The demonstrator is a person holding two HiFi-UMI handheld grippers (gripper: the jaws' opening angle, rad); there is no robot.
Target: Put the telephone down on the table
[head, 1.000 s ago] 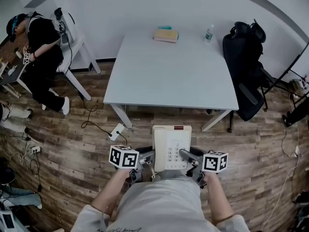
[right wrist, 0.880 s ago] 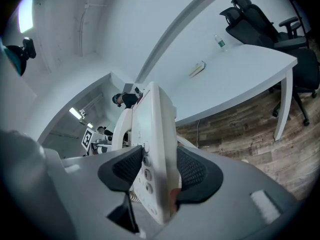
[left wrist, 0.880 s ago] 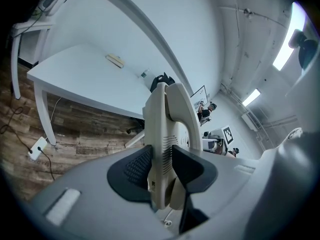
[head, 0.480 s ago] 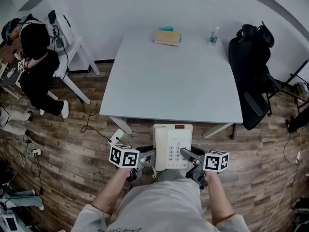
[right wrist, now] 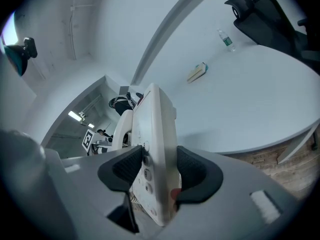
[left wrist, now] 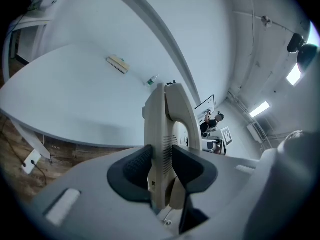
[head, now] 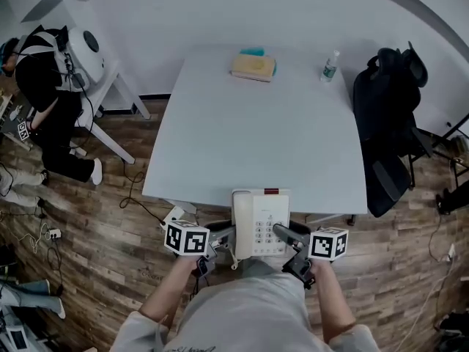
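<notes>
- At the near edge of the surface (head: 256, 145) — the telephone (head: 261, 222) is carried level between my two grippers, keypad up, not set down.
- Left gripper (head: 222, 238): jaws clamped on the telephone's left edge, by the handset.
- Right gripper (head: 287, 235): jaws pressed on its right edge — pads against the keypad side.
- Far end of the surface: book (head: 253, 66), bottle (head: 330, 65).

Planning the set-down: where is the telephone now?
Head view, bottom centre: the telephone is clamped between the left gripper and right gripper, at the table's near edge.
</notes>
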